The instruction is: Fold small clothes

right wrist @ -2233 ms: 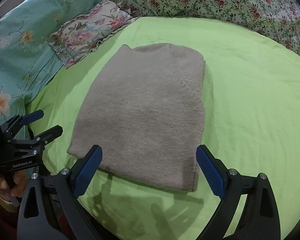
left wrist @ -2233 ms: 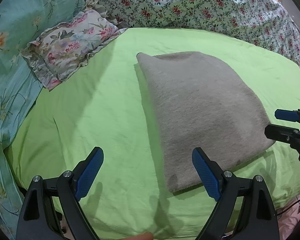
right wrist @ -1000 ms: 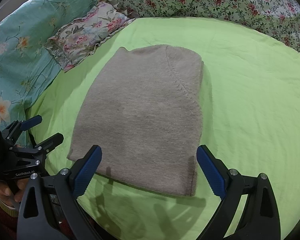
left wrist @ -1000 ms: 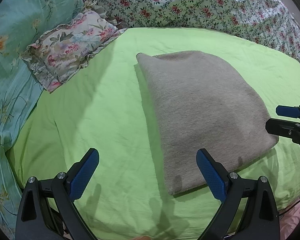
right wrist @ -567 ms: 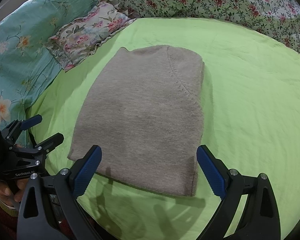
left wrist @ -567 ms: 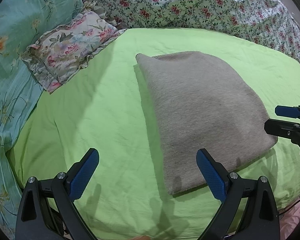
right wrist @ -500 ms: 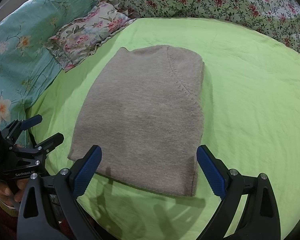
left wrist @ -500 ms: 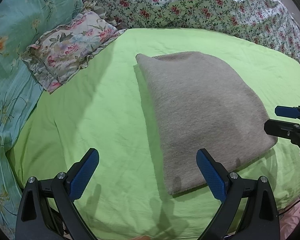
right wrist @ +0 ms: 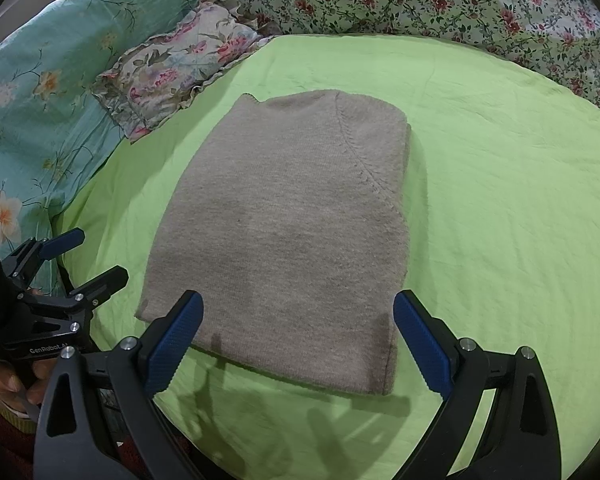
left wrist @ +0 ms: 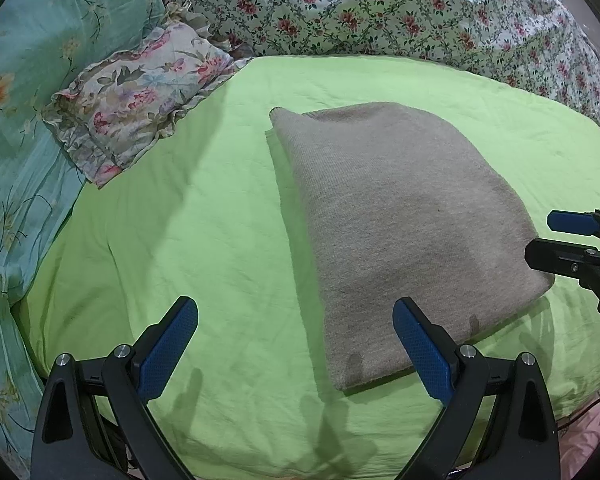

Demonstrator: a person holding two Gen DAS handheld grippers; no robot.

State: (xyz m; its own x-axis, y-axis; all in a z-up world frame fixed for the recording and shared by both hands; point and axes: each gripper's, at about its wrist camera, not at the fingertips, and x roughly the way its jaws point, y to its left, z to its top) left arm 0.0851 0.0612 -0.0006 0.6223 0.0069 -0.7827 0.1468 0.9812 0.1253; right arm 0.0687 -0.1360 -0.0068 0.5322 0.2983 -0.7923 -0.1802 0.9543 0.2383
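Lying flat mid-bed on the green sheet: grey knit garment, folded, looking soft and floppy. Hovering at its near edge, left gripper and right gripper, both spread wide, empty. Probably best pinching near corners.

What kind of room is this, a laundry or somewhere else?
Most likely a bedroom: the folded grey garment lies on a bed's green sheet, with a frilled floral pillow and a flowered quilt bunched behind it.
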